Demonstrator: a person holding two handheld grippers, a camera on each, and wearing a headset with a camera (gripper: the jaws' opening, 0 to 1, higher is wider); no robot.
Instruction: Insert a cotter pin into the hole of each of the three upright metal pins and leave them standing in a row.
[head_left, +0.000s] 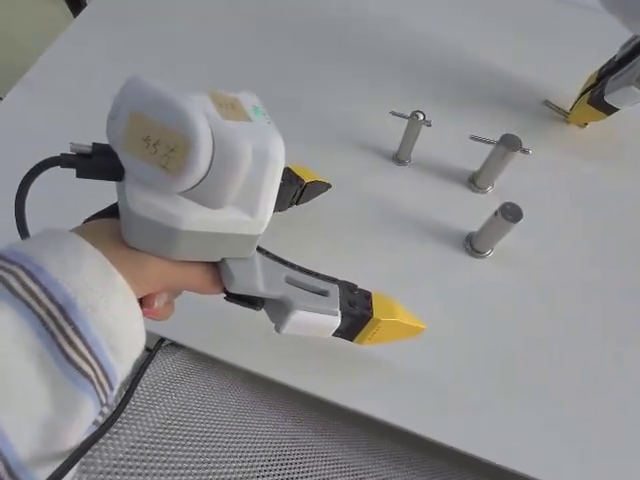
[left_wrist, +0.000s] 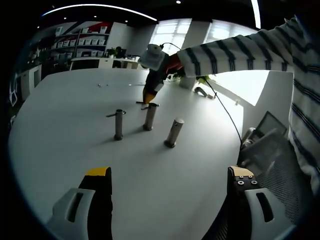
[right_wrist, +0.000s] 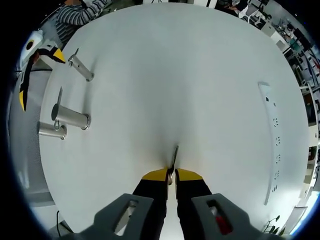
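Three upright metal pins stand on the white table. The far pin and the middle pin each carry a cotter pin through the top. The near pin has a bare top. My left gripper hovers open, near the table's front edge, left of the pins. My right gripper is at the far right, low over the table, shut on a loose cotter pin that sticks out past its tips. That gripper is well apart from the pins.
A grey mesh chair sits below the table's front edge. A black cable trails from the left gripper. A long white strip lies on the table's far side. Bare table surrounds the pins.
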